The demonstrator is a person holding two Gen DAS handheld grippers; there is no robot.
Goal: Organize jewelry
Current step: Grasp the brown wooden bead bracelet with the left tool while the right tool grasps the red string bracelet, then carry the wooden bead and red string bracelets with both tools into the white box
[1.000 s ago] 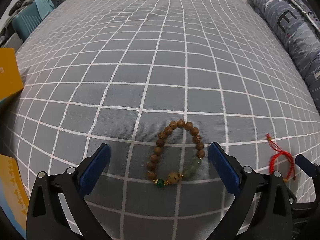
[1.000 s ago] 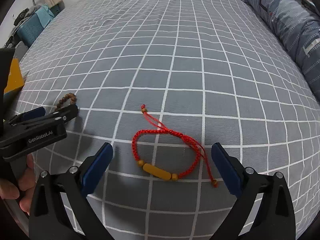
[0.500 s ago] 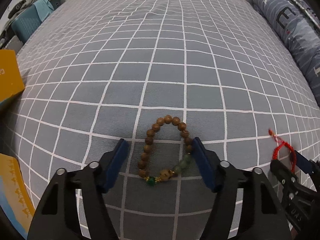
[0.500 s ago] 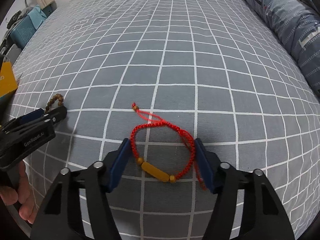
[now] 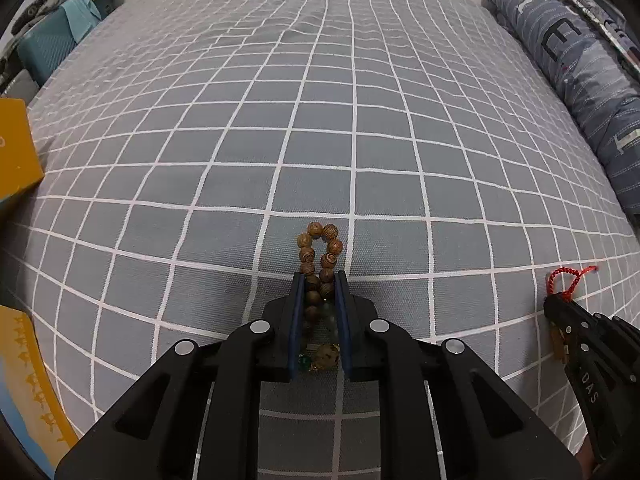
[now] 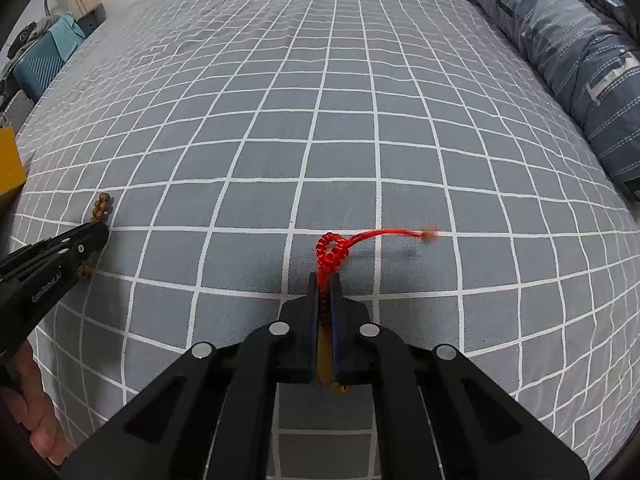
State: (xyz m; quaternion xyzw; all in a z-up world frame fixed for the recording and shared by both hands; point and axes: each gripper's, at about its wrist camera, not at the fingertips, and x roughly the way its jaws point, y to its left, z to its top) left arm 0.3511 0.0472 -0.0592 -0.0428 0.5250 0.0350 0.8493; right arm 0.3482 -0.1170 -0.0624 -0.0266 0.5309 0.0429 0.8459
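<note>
My left gripper (image 5: pixel 319 276) is shut on a brown wooden bead bracelet (image 5: pixel 320 250), squeezed into a narrow loop; its green and pale beads sit between the jaws near the base. My right gripper (image 6: pixel 324 278) is shut on a red cord bracelet (image 6: pixel 332 250) with an amber bar bead held between the jaws; a cord tail with a small bead (image 6: pixel 429 235) trails right. Both rest on the grey checked bedspread (image 5: pixel 320 140). The right gripper (image 5: pixel 560 308) shows in the left wrist view, and the left gripper (image 6: pixel 96 232) shows in the right wrist view.
A yellow box (image 5: pixel 16 160) lies at the left edge, with a yellow and blue lid or card (image 5: pixel 28 384) nearer. A rolled blue striped quilt (image 5: pixel 580 80) runs along the right side. A teal case (image 5: pixel 48 48) stands beyond the bed's far left corner.
Both grippers went from wide open around their bracelets to shut on them. The bead bracelet is squeezed narrow; the red cord is bunched and its tail has swung right.
</note>
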